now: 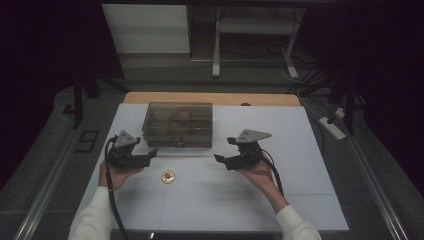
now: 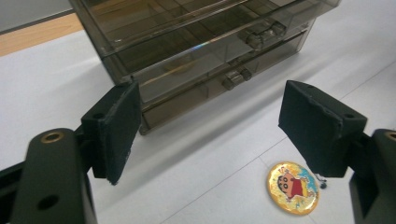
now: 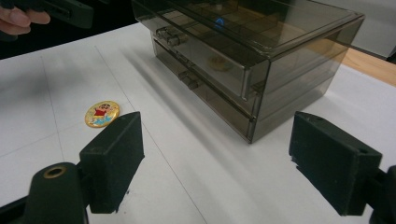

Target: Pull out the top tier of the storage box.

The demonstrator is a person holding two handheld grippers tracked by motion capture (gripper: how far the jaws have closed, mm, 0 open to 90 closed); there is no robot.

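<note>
A smoky clear plastic drawer box (image 1: 177, 124) stands on the white table top; both drawers look closed, with handles (image 2: 236, 78) on the front. A round gold badge with a cartoon figure (image 1: 168, 176) lies flat in front of the box, between the two hands. My left gripper (image 1: 150, 156) is held open left of the badge, its jaws pointing at the box's left front corner (image 2: 122, 79); the badge (image 2: 293, 187) lies by its right jaw. My right gripper (image 1: 222, 159) is open too, right of the badge (image 3: 102, 114), facing the box (image 3: 252, 51). Neither holds anything.
The white mat (image 1: 300, 190) covers a wooden table whose edge (image 1: 210, 98) shows behind the box. Beyond it stand a white cabinet (image 1: 147, 27) and desk legs (image 1: 216, 47) with cables. A power strip (image 1: 332, 127) lies on the floor at right.
</note>
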